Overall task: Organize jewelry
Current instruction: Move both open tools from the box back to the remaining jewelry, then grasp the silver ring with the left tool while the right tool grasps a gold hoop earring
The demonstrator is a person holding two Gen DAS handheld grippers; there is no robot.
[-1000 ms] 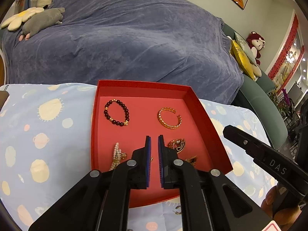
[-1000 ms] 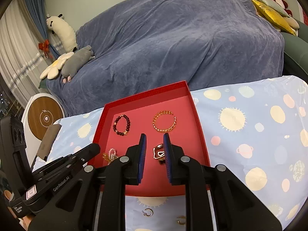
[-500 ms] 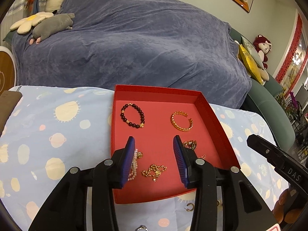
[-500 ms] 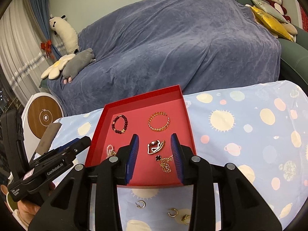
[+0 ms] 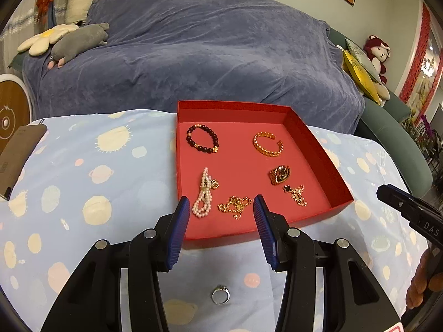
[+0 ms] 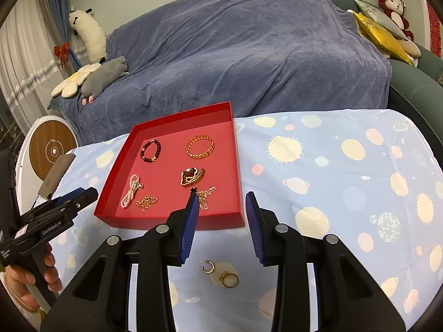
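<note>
Left wrist view: left gripper (image 5: 221, 207) is hovering with jaws spread wide and empty over the near edge of the red tray (image 5: 318, 144), which is holding a beaded bracelet (image 5: 203, 138), gold bangle (image 5: 268, 144), pearl strand (image 5: 204, 193) and chains, spaced apart for sorting. A silver ring (image 5: 220, 296) is lying loose on the cloth (image 5: 83, 166) nearer, likely awaiting pickup. Right gripper (image 6: 221, 207) is likewise gaping, holding nothing, above a gold hoop earring (image 6: 207, 266) and gold ring (image 6: 230, 280).

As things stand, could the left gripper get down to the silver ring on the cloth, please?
Probably yes. The left gripper is open, and the silver ring lies alone on the tablecloth between its arms, short of the red tray; nothing covers it.
</note>
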